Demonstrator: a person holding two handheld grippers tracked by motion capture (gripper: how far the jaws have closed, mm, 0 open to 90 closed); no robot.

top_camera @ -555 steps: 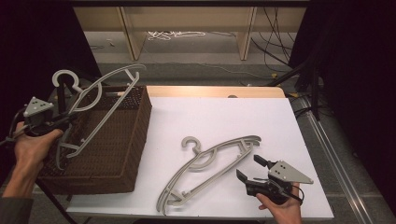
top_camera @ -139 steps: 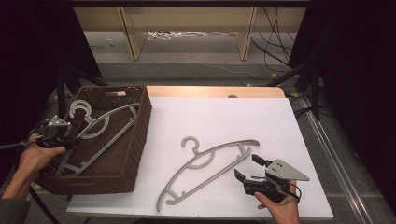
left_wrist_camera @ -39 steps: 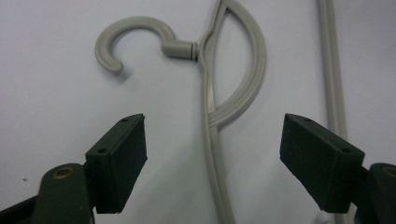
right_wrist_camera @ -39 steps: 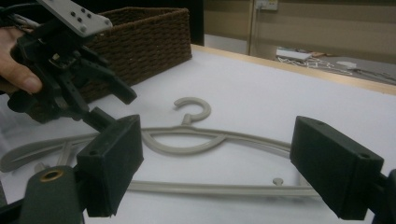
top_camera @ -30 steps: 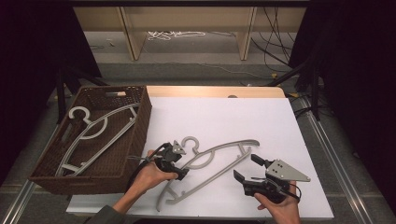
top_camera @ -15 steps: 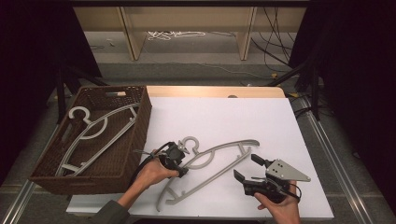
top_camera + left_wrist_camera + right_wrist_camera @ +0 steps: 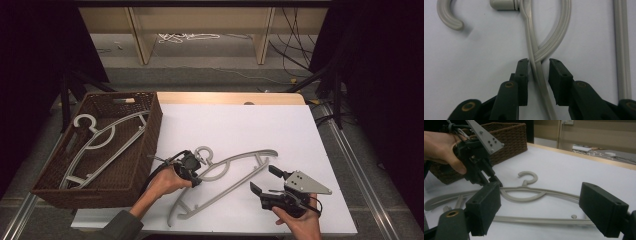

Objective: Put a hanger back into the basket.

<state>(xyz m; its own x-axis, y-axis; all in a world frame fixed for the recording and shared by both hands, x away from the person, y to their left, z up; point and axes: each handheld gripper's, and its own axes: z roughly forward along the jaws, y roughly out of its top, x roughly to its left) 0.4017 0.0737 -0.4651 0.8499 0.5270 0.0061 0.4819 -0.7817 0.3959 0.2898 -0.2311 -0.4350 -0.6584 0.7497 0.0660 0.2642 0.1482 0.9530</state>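
Note:
A grey plastic hanger lies flat on the white table. My left gripper points down at it just below the hook. In the left gripper view the jaws straddle the hanger's thin arm. They have just been closing, and a gap still shows beside the right pad. My right gripper rests open near the table's front edge. Its wide jaws face the hanger and the left gripper, with nothing between them.
A brown wicker basket stands at the left of the table, with another grey hanger lying inside it. The basket is also behind the left hand in the right gripper view. Shelving and cables lie beyond the table's far edge.
The left gripper left the first hanger in the basket and came over to the hanger on the table. Over the last second it settled slightly lower onto it. The right gripper stayed still.

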